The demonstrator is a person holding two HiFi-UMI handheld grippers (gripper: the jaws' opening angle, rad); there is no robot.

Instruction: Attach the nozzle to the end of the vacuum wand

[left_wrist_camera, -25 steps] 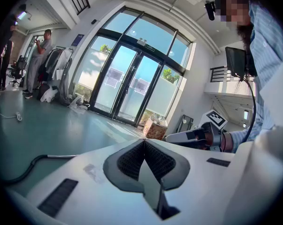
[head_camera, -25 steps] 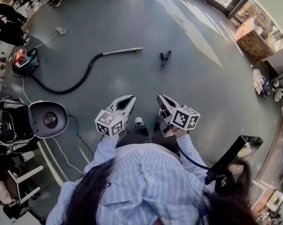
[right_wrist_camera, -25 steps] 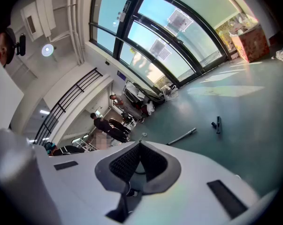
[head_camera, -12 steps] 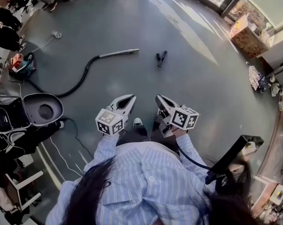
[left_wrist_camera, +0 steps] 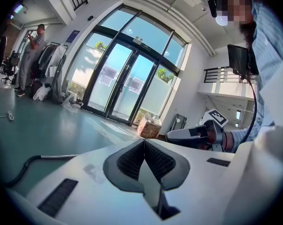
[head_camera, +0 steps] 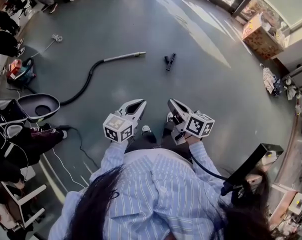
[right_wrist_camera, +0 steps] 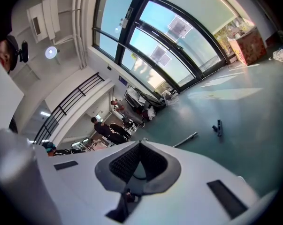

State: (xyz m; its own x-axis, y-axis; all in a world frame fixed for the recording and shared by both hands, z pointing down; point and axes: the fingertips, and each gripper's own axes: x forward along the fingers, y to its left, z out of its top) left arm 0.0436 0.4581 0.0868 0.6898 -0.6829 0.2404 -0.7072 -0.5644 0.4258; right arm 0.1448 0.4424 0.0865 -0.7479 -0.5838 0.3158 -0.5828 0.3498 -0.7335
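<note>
Here the vacuum wand [head_camera: 123, 57] is one slim silver tube lying flat on the grey-green floor [head_camera: 140, 24]. At the wand's left end a single black hose [head_camera: 83, 86] curves away to the teal vacuum body [head_camera: 20, 70], far left of the wand. A white cord with a plug [head_camera: 54, 37] lies left of the wand and farther out, and a round grey tub [head_camera: 38, 106] sits left of the wand, nearer the person.

The nozzle [head_camera: 169, 61] is one short black piece, narrow with a stubby side part. It rests on the floor just right of the wand's free end, apart from it.

There are two grippers, both held well on the near side of the wand, above the person's shoe [head_camera: 146, 130]. The left gripper [head_camera: 139, 102] has its jaws pressed together on nothing. The right gripper [head_camera: 172, 103] is likewise pressed together and empty. Bare floor lies between them and the wand.

Far right of the wand stands one cardboard box [head_camera: 258, 34] by the glass doors.
</note>
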